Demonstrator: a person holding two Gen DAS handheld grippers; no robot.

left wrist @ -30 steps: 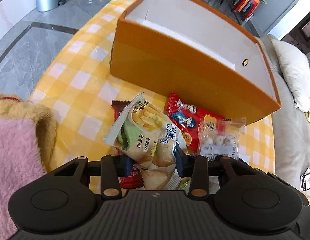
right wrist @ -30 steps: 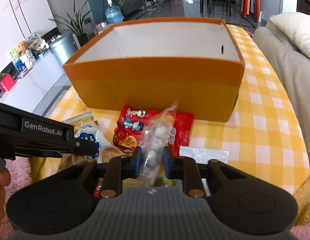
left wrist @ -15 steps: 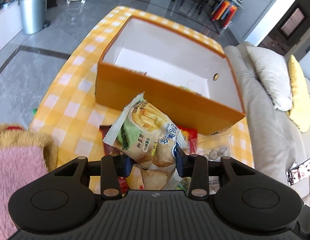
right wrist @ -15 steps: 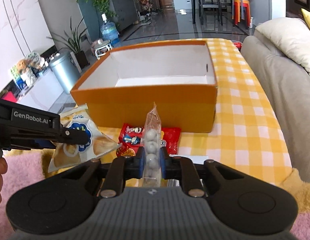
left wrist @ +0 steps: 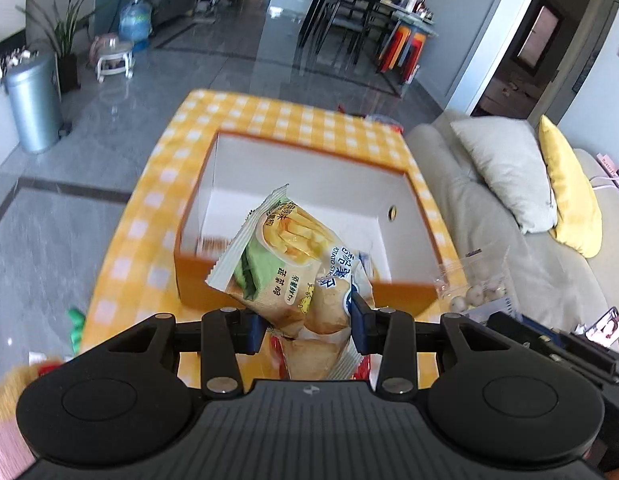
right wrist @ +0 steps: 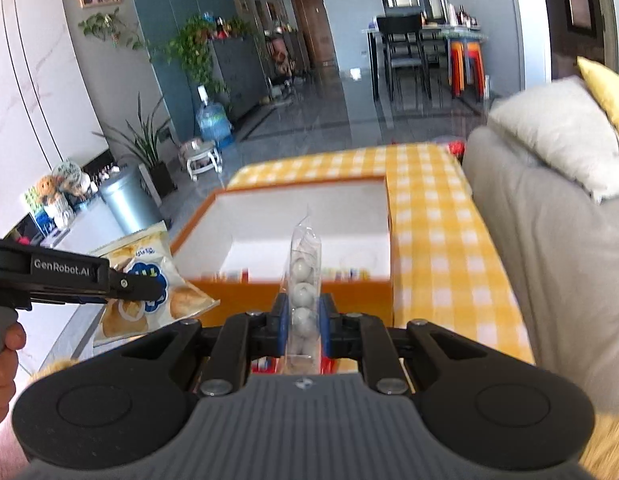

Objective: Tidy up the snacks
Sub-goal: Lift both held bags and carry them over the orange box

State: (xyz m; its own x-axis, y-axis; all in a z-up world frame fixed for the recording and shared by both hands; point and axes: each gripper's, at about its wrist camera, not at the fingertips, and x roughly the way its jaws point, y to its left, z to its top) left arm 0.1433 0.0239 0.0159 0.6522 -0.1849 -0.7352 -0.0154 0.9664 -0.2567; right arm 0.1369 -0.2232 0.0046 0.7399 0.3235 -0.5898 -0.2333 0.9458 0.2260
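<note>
My left gripper [left wrist: 307,326] is shut on two chip bags [left wrist: 293,268], a green-yellow potato stick bag and a white-blue chip bag, held up in front of the orange box [left wrist: 309,286]. My right gripper [right wrist: 303,324] is shut on a clear bag of white round candies [right wrist: 303,292], held above the near wall of the orange box [right wrist: 237,296]. The left gripper with its chip bags [right wrist: 149,292] shows at the left of the right wrist view. The candy bag [left wrist: 475,286] shows at the right of the left wrist view. The box's white inside is mostly bare.
The box sits on a yellow checked tablecloth [right wrist: 433,236]. A grey sofa [right wrist: 549,260] with a white cushion [left wrist: 505,168] and a yellow cushion stands to the right. A metal bin [left wrist: 31,104] stands on the floor at left. A red packet [left wrist: 275,344] lies below the grippers.
Both grippers have risen with their bags and now look down over the box from higher up. The snacks on the table have dropped out of sight below.
</note>
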